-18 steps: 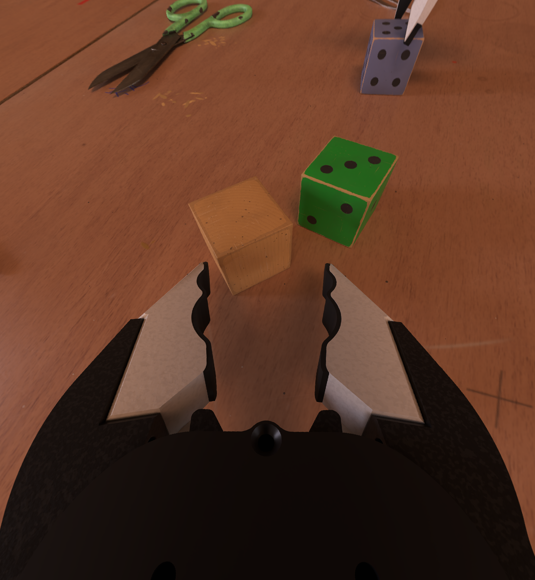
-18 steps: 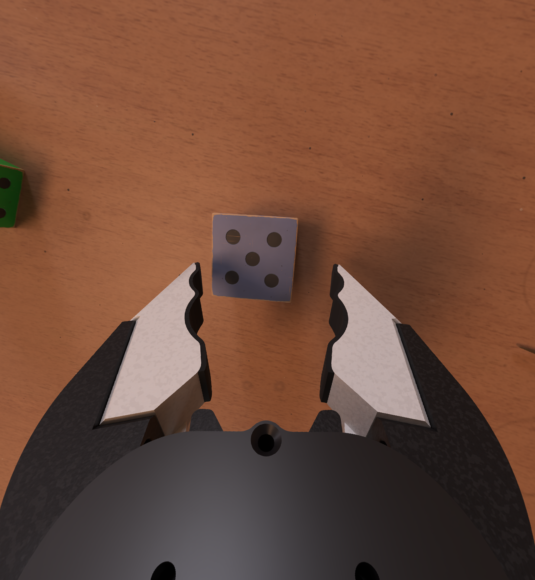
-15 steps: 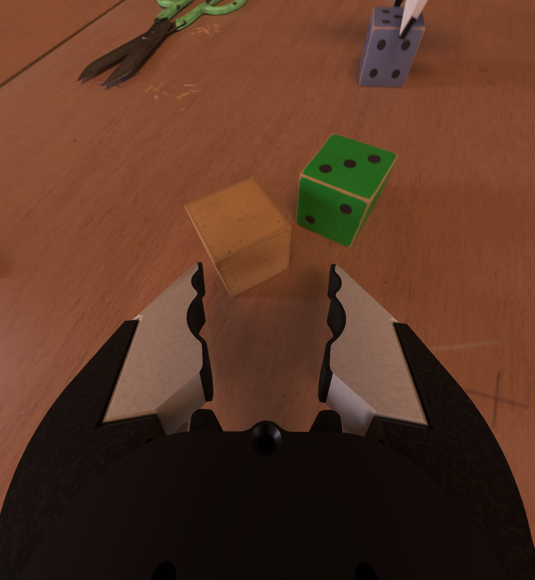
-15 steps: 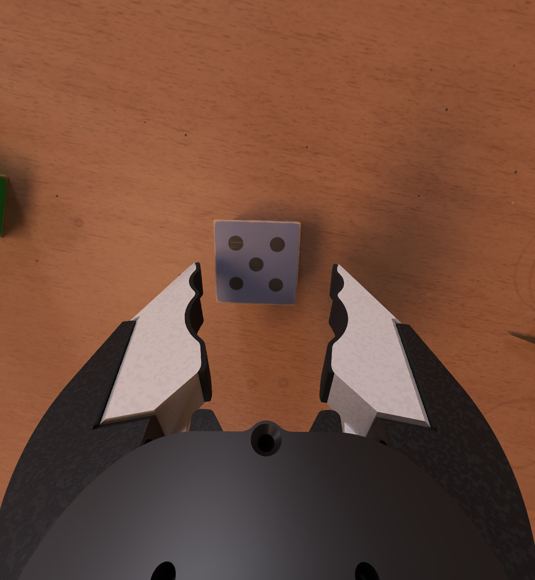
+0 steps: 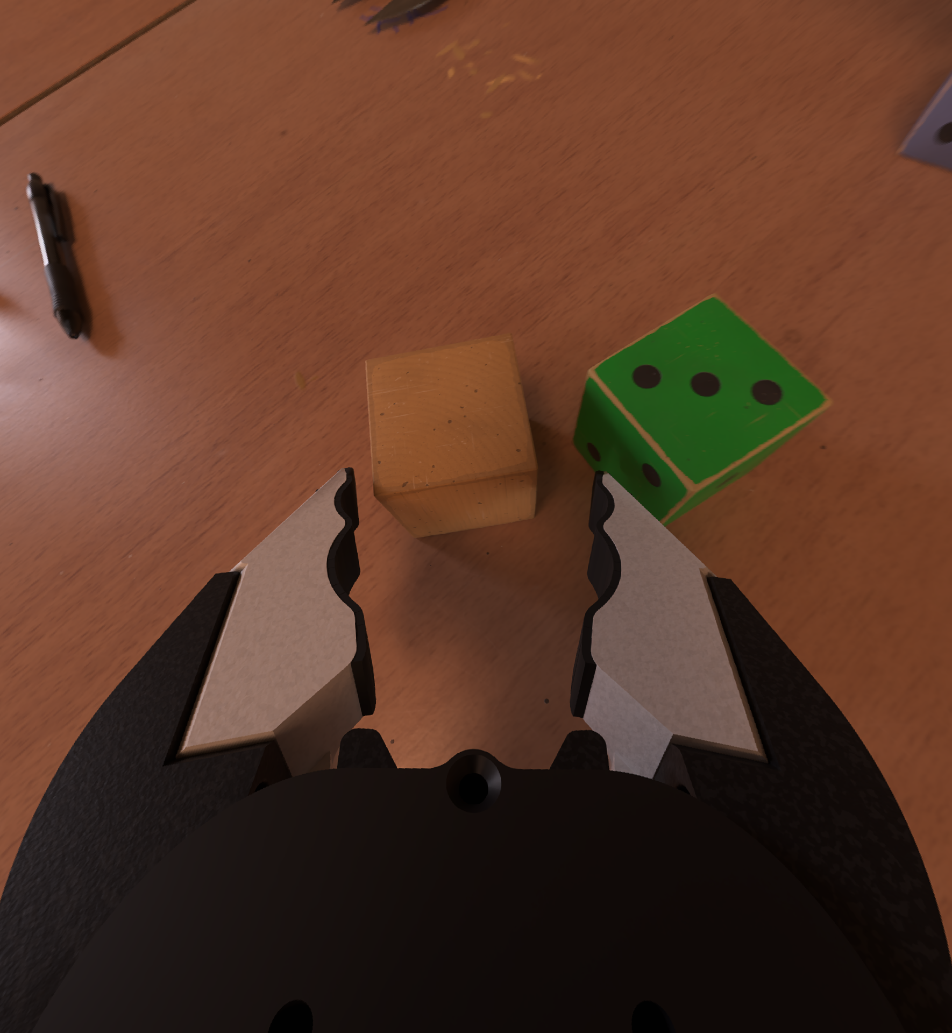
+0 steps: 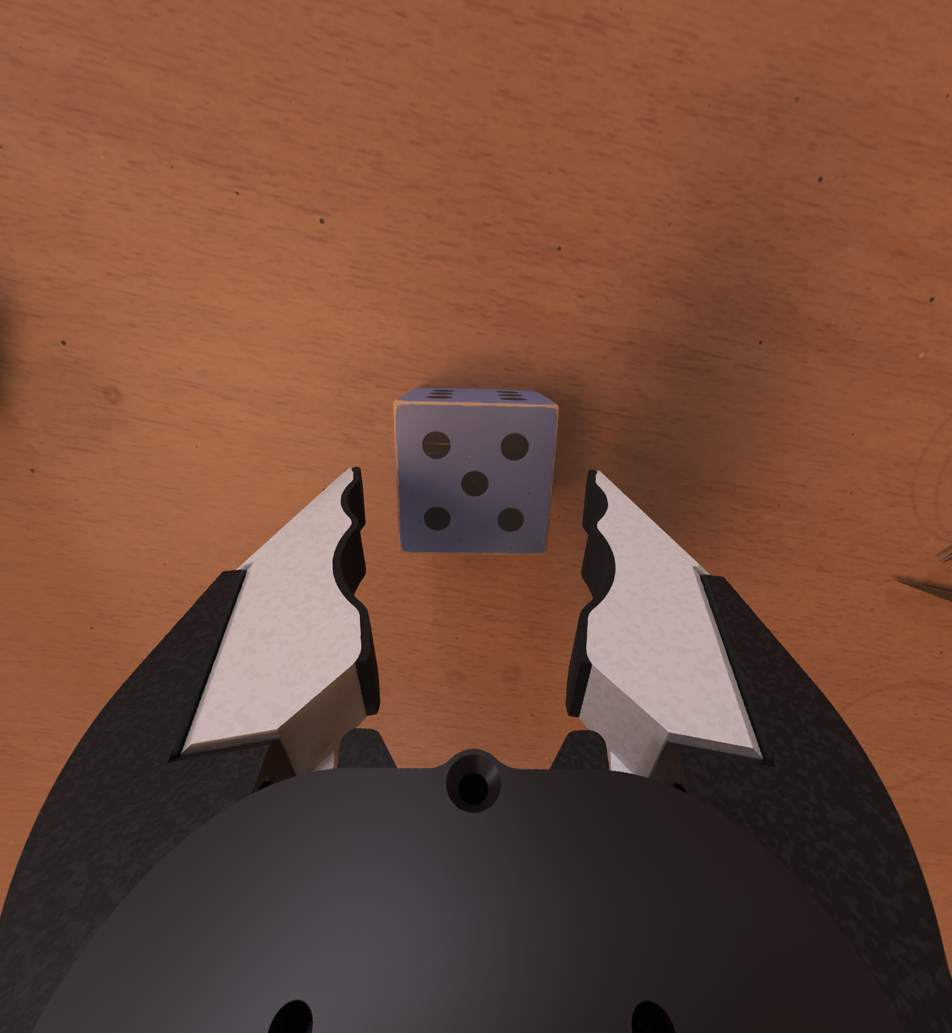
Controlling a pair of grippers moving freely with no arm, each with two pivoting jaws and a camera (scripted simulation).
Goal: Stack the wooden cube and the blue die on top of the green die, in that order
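The left gripper (image 5: 472,475) is spread wide above the table (image 5: 239,279), just short of the wooden cube (image 5: 451,430); the green die (image 5: 697,408) sits just beside the cube. The right gripper (image 6: 472,472), also spread, flanks the blue die (image 6: 474,475) without touching. A black pen (image 5: 57,254) lies well apart.

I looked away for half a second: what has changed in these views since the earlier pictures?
The left tool has swung over the wooden cube, which now sits squarely ahead of its open fingers; a pen has come into view. The right tool has closed in on the blue die, now between its fingertips. Nothing gripped; cube, green die and blue die unmoved.
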